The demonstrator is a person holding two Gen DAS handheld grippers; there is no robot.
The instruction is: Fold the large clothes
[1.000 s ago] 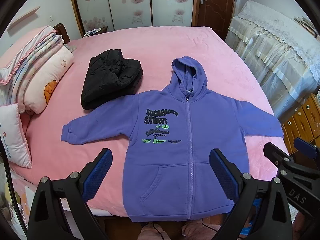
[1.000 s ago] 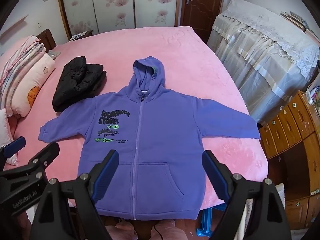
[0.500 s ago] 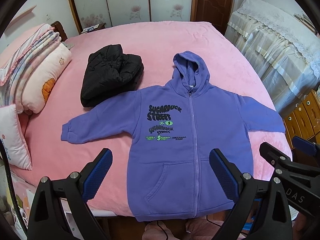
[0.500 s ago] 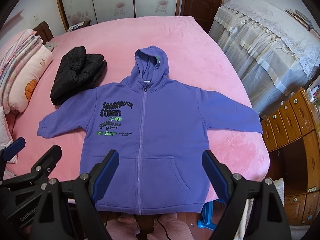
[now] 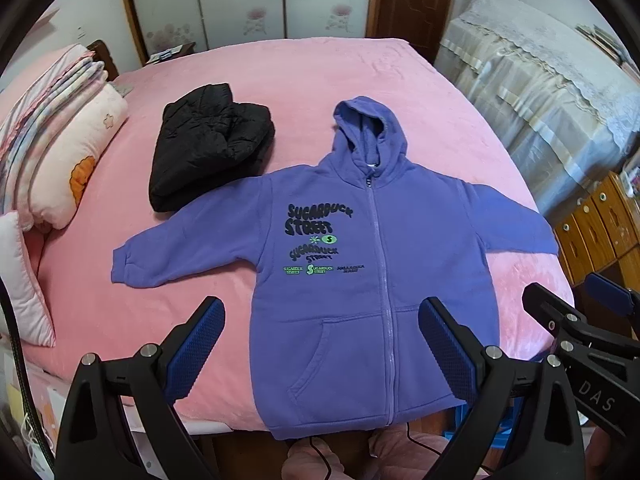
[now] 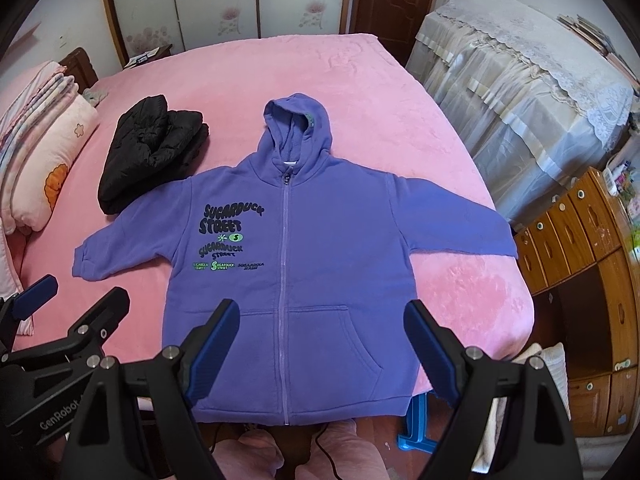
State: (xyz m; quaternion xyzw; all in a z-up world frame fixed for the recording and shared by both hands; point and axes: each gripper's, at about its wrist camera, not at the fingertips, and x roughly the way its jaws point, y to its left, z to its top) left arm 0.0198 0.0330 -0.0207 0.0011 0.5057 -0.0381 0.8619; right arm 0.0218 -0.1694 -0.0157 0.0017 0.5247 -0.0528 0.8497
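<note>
A purple hoodie [image 5: 360,280] lies flat on the pink bed [image 5: 320,80], beside a black jacket [image 5: 208,148]. Wardrobe doors [image 6: 220,0] stand behind. Both the left gripper [image 5: 320,344] and the right gripper [image 6: 322,348] hover with fingers spread, empty.

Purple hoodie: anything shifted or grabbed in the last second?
Nothing was grabbed. Both views have tilted further down over the bed, so the purple hoodie sits higher in frame. It still lies flat, zipped, sleeves spread; black jacket unmoved; left tool and right tool still open.

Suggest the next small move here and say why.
Probably bring the left gripper down toward the hoodie's left-hand sleeve to fold it inward. The purple hoodie lies flat, zipped, both sleeves spread on the pink bed, and both sets of jaws are open, holding nothing; the right gripper hovers above the hem.
</note>
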